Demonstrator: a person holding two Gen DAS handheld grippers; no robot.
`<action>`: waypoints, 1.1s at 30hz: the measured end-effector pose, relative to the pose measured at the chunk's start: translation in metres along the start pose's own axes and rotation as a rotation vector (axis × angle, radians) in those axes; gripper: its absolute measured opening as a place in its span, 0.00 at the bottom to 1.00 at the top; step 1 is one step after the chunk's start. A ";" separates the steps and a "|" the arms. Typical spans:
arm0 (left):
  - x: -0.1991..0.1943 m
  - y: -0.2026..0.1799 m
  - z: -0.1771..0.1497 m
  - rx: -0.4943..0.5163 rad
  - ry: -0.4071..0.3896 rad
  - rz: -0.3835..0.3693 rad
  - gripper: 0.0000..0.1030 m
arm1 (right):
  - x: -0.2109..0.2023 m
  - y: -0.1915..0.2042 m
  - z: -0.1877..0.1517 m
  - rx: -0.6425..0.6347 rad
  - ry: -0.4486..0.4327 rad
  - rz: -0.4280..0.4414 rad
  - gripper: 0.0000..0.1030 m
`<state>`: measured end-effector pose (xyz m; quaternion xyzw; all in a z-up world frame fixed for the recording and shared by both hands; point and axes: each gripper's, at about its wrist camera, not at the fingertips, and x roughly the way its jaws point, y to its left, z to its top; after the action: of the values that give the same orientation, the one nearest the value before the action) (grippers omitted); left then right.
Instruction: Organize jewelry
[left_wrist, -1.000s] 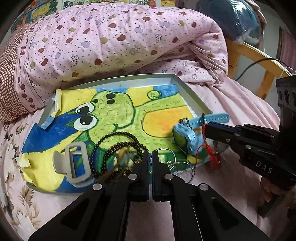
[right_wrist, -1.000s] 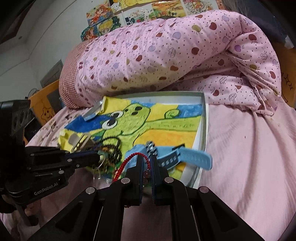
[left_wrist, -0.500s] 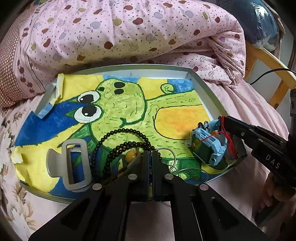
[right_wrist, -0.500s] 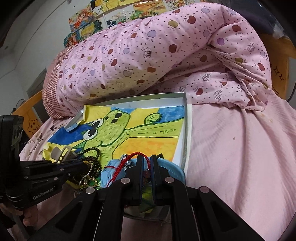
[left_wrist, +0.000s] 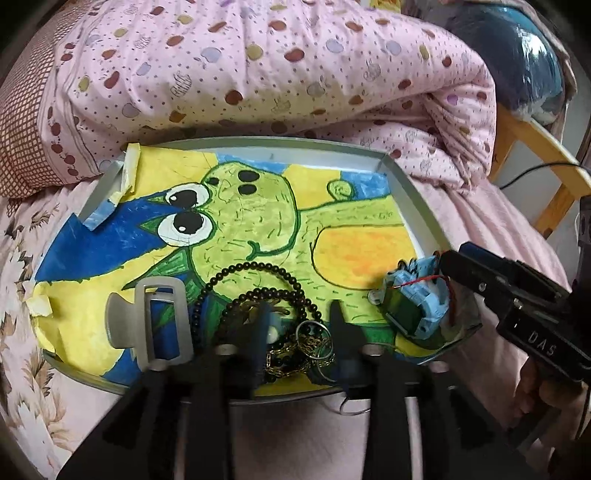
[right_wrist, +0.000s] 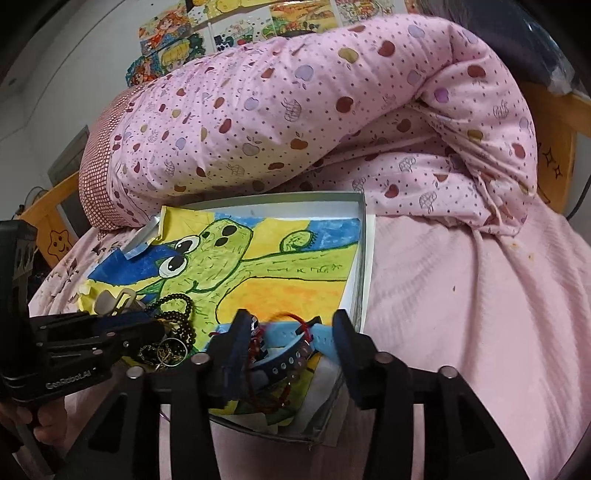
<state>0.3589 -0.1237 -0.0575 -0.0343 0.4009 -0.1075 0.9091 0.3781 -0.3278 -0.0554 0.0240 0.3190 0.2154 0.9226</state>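
— Blue watch (left_wrist: 417, 302) where?

— At four o'clock in the tray (left_wrist: 410, 184), red cord (right_wrist: 291, 317) draped on it. My right gripper (right_wrist: 291, 332) is spread astride it, pinching nothing.

— And the left?

— My left gripper (left_wrist: 299, 325) gapes over the black beads (left_wrist: 258, 288) and gold chain (left_wrist: 295, 350) at six o'clock, heaped there, I judge, to group the jewelry on the tray.

A black bead necklace (left_wrist: 255, 284) lies looped at the tray's near edge over tangled gold chains and rings (left_wrist: 306, 347). Left of it lies a grey hair clip (left_wrist: 155, 325); near right, a blue watch (left_wrist: 413, 306) with red cord.
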 end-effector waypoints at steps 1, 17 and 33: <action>-0.003 0.001 0.001 -0.010 -0.011 -0.002 0.42 | -0.002 0.001 0.001 -0.007 -0.005 -0.005 0.47; -0.062 0.010 0.005 -0.070 -0.155 0.057 0.80 | -0.050 0.008 0.012 0.013 -0.165 -0.014 0.94; -0.135 0.001 -0.020 -0.037 -0.324 0.088 0.96 | -0.120 0.042 -0.002 -0.026 -0.308 -0.104 1.00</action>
<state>0.2558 -0.0921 0.0263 -0.0503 0.2521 -0.0530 0.9649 0.2763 -0.3396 0.0202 0.0284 0.1716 0.1650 0.9708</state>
